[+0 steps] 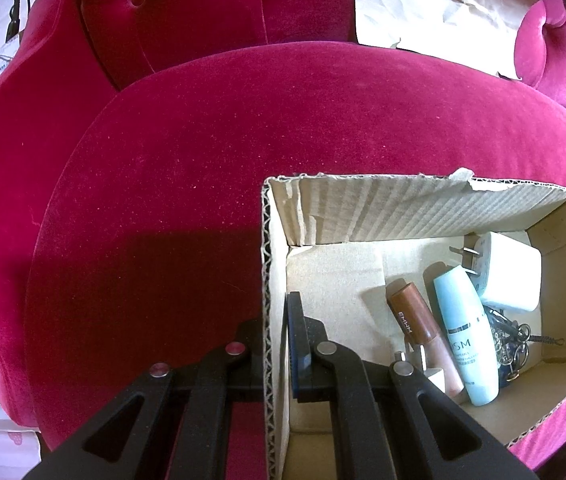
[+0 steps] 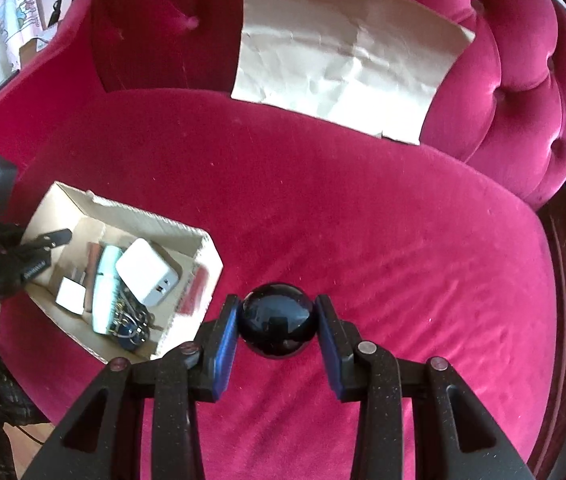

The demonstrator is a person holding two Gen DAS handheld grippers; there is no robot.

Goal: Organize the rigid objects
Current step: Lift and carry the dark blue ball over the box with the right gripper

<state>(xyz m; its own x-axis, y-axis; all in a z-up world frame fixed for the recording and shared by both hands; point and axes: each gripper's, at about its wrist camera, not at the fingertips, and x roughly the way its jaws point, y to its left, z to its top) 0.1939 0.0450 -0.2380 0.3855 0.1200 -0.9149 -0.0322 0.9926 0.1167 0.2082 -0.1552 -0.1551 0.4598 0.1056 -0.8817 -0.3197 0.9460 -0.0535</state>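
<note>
Black ball sits between right gripper pads, clamped both sides, lifted over the red velvet seat; its underside is hidden. Left of those jaws: cardboard box w/ white charger, blue tube, brown lip gloss, a keys tangle hard to make out. Left gripper pinches box's wall, jaws clenched on it. Crumpled paper beyond, on backrest.

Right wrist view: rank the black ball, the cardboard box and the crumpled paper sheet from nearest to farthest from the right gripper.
1. Black ball, between the right gripper's pads.
2. Cardboard box, lower left on the seat cushion.
3. Crumpled paper sheet, far off against the sofa back.
</note>
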